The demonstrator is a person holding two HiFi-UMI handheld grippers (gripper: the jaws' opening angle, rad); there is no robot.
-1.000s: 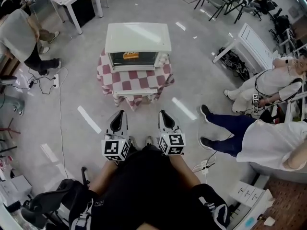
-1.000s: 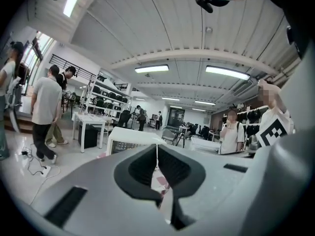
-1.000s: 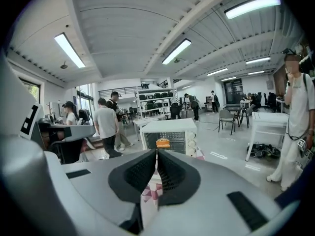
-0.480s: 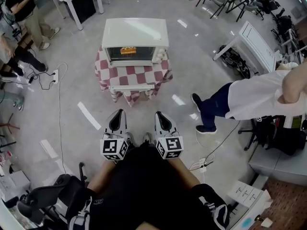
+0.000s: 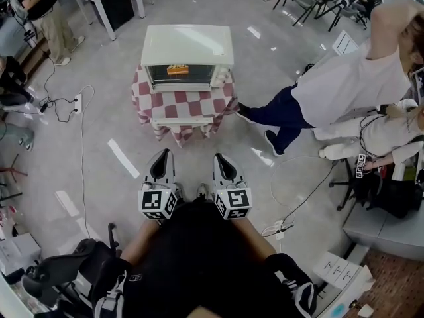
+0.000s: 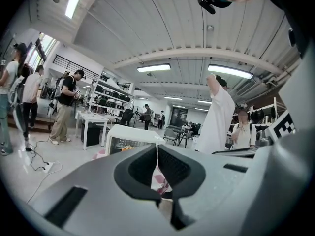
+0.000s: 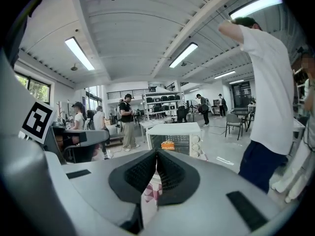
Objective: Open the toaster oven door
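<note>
Nearest, the 2 grippers sit side by side just ahead of the person's lap [image 5: 199,257], each with 1 marker cube [image 5: 158,204] at its back. The left gripper [image 5: 162,161] has its jaws pressed together with nothing between them. The right gripper [image 5: 222,163] is likewise closed and empty. Both point toward the task's thing.

Well beyond them stands 1 small table [image 5: 187,120] under 1 red-and-white checked cloth [image 5: 189,105], and on it sits 1 white toaster oven [image 5: 187,45]. Its glass door [image 5: 179,76] stands upright and shut, with 1 orange item [image 7: 168,144] showing behind the glass. The grippers are well apart from it.

Several things could spoil an approach:

- **Closed jaws:** they cannot take hold of the door, so arriving like this would only bump the front.
- **Loose footing:** the oven rests on loose cloth on what looks like a light table. I judge that a hard, level pull may drag oven and cloth forward instead of opening the door.
- **Bystander:** 1 bystander in a white shirt [image 5: 344,78] has a foot just beside the table's right corner and could cross the path.
- **Power strip:** 1 power strip [image 5: 77,107] with its cable lies on the floor to the left, off the straight line.

Farther off are at least 2 more people, 1 seated person [image 5: 387,134] at the right and 1 standing person [image 5: 40,8] at the far left.
</note>
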